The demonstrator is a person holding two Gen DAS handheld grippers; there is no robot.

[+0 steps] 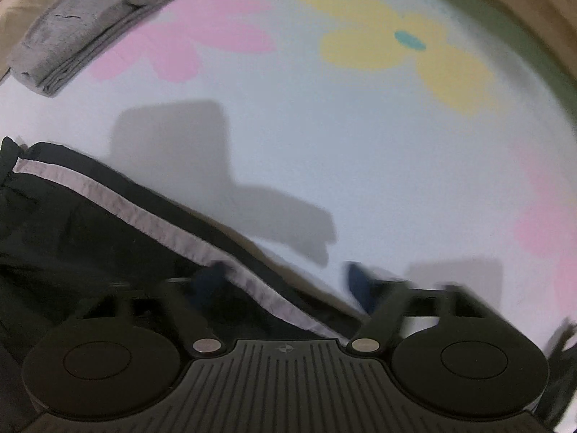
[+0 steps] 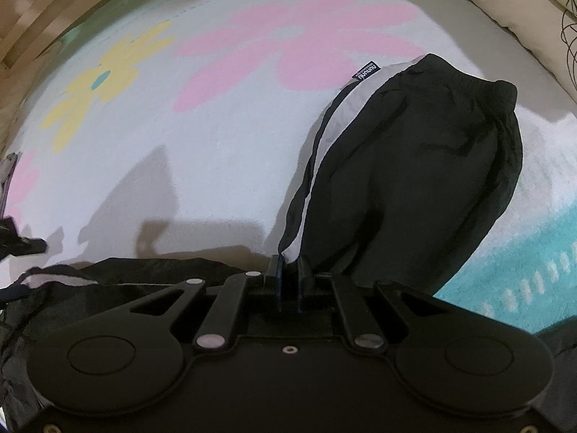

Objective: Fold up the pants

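Right gripper point(image 2: 288, 270): we see its two blue-edged fingers drawn close together, pinching a thin fold of the black pants point(image 2: 414, 180) at the foot of the pale stripe point(image 2: 324, 151). From that pinch the fabric rises and spreads away from us into a broad, rumpled dark mass.

The gathered waistband point(image 2: 476, 83) sits at the far end of the garment. A small dark label point(image 2: 368, 71) with pale lettering sticks out near the top of the stripe. More black fabric, with a thin cord, trails at the lower left of this view.

Left gripper point(image 1: 285, 281): the picture is motion-blurred. Its blue fingertips point(image 1: 357, 285) stand apart, one over the black cloth and one over the bare rug, with the striped edge of the pants running between them. We cannot see the pads pressing on anything. The stripe point(image 1: 151, 223) looks greyish-lilac here, puckered along its seams, running diagonally from the upper left down to the gripper body.

The pants lie on a white rug point(image 1: 360, 166) printed with pink and yellow flowers, the yellow one with a teal centre. Gripper shadows fall across the white pile.

A folded grey garment point(image 1: 97, 25) rests at the far left corner of the rug, well apart from the pants. In the right wrist view, a teal patch point(image 2: 523, 267) shows just beside the pants.
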